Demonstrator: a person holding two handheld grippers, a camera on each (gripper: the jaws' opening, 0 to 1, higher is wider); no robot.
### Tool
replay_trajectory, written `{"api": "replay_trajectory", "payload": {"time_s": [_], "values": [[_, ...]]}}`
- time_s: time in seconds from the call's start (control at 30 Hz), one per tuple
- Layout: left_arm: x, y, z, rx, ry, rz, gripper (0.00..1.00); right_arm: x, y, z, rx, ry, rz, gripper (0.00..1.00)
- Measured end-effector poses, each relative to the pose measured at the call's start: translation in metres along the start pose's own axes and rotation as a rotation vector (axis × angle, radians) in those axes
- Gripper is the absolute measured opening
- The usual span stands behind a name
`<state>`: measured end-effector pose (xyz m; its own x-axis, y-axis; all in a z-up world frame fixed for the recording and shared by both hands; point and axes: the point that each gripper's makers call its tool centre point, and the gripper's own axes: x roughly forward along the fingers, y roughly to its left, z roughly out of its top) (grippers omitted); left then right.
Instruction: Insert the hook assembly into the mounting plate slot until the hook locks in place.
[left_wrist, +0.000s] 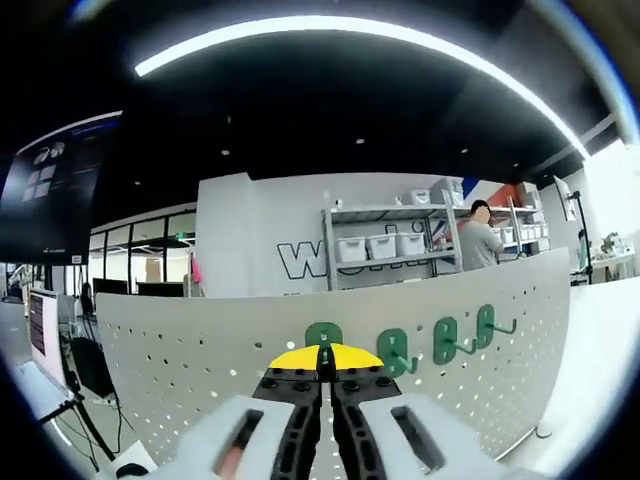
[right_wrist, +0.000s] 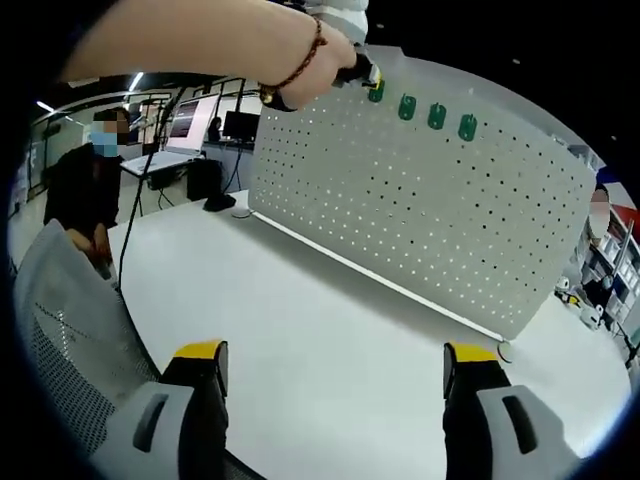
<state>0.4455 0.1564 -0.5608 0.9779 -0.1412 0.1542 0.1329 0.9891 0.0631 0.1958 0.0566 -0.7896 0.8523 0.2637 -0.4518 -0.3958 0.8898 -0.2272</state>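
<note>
A white perforated mounting plate (left_wrist: 200, 350) (right_wrist: 430, 200) stands upright on a white table (right_wrist: 300, 330). Three green hook assemblies (left_wrist: 445, 340) (right_wrist: 437, 116) hang in a row along its top edge. My left gripper (left_wrist: 322, 360) (right_wrist: 360, 70) is at the plate's top, left of that row, jaws together on a fourth green hook (left_wrist: 323, 335) (right_wrist: 376, 92) pressed against the plate. A person's hand and forearm (right_wrist: 250, 50) hold that gripper. My right gripper (right_wrist: 335, 355) hangs open over the table, well back from the plate, holding nothing.
A grey mesh chair (right_wrist: 70, 330) sits by the table's left edge, with a seated person (right_wrist: 85, 180) behind it. Beyond the plate are metal shelves with white bins (left_wrist: 385, 245), a person (left_wrist: 480, 240) beside them, and a dark screen (left_wrist: 60, 185) at upper left.
</note>
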Motion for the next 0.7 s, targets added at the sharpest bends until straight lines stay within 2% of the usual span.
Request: {"api": "replay_trajectory", "payload": {"time_s": [0.7], "values": [[0.011, 0.000, -0.011, -0.004, 0.059, 0.029, 0.01, -0.001, -0.001, 0.002, 0.010, -0.015, -0.003, 0.84]]}}
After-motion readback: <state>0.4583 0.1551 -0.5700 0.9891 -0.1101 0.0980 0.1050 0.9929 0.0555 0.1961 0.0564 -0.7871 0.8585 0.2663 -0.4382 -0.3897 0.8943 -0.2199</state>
